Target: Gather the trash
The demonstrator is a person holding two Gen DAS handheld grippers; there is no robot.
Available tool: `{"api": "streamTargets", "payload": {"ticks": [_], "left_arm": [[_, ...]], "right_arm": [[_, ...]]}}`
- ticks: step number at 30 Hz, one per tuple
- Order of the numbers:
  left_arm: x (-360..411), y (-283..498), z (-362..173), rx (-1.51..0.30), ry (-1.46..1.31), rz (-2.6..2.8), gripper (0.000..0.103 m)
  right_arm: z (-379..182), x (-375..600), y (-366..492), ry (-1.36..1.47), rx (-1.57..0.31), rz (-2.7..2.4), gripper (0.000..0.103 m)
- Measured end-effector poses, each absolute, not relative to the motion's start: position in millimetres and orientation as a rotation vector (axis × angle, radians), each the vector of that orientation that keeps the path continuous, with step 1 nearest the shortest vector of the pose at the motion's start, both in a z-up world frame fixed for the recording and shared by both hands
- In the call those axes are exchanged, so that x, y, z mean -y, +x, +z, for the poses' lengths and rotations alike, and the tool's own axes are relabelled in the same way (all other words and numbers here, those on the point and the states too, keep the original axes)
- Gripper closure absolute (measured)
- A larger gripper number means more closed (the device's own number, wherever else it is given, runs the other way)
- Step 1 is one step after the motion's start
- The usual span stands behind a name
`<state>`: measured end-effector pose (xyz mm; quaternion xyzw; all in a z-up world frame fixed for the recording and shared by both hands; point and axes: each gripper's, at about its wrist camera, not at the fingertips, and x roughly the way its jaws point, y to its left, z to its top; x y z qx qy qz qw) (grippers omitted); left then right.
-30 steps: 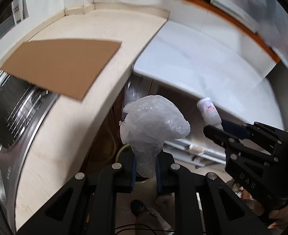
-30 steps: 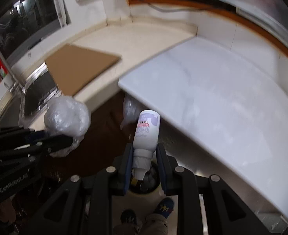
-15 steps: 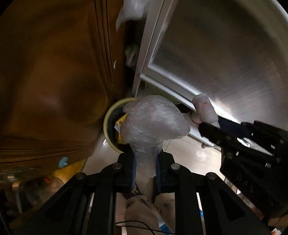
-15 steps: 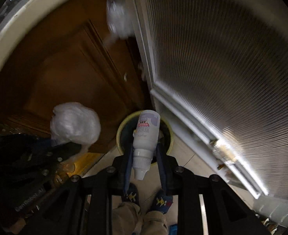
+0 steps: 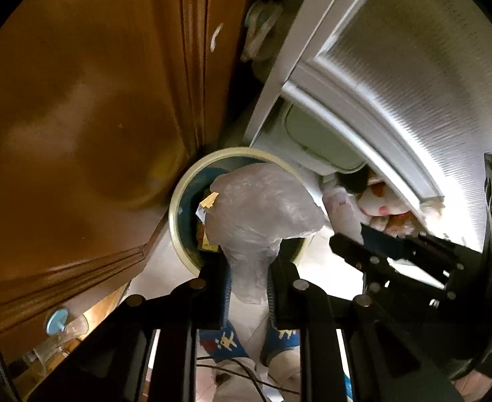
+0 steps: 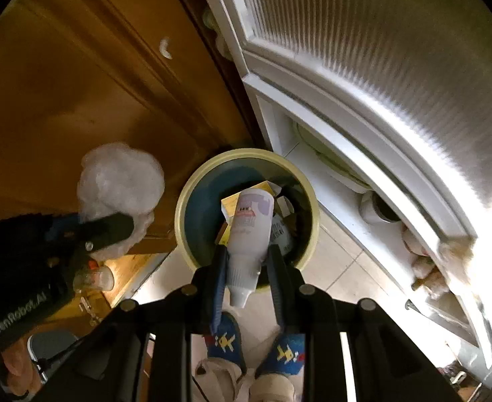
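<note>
A crumpled clear plastic bag (image 5: 262, 214) is pinched by its neck in my left gripper (image 5: 247, 268), which is shut on it and points down over a round bin (image 5: 179, 201) with a pale yellow rim. My right gripper (image 6: 247, 261) is shut on a white squeeze bottle (image 6: 251, 221), nozzle toward the camera, its base hanging over the bin's (image 6: 185, 201) mouth. Paper and packaging scraps (image 6: 229, 206) lie inside the bin. In the right wrist view, the bag (image 6: 122, 184) and left gripper (image 6: 112, 227) sit left of the bin. The left wrist view shows the right gripper (image 5: 363, 251) at the right.
A brown wooden cabinet door (image 6: 78, 83) rises left of the bin, and a white ribbed door (image 6: 380, 50) stands to its right. The person's feet in blue slippers (image 6: 226, 338) stand on pale floor tiles (image 6: 339, 261) just below the grippers. A small clear bottle (image 6: 93, 276) lies by the cabinet base.
Both grippers have dropped from counter height to just above the floor bin, keeping the bag and the bottle. The counter and cardboard have left view; the bin now looks much larger.
</note>
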<state>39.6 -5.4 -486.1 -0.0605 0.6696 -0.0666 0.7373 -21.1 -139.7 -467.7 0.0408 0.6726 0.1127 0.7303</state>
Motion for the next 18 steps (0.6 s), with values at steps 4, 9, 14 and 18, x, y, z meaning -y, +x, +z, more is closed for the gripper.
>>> {"api": "streamTargets", "payload": {"ticks": [4,9,14,18], "left_arm": [[4,46,-509,-1.502,-0.116,-0.155,0.074],[3,52,-522,-1.518,-0.093,-0.147,0.033],[2,53,-525,-1.525,-0.066,-0.15,0.021],[0,52,-521,-1.521,-0.044,-0.136,0.015]], "right_arm": [[-492,142,-14,0.106,-1.511,0.239,0.078],[-518,144,-10,0.141,-1.578,0.225,0.069],[-510,139,-16,0.139,-1.547,0.234,0.061],[-505,137,-13,0.143,-1.541,0.223,0.058]]}}
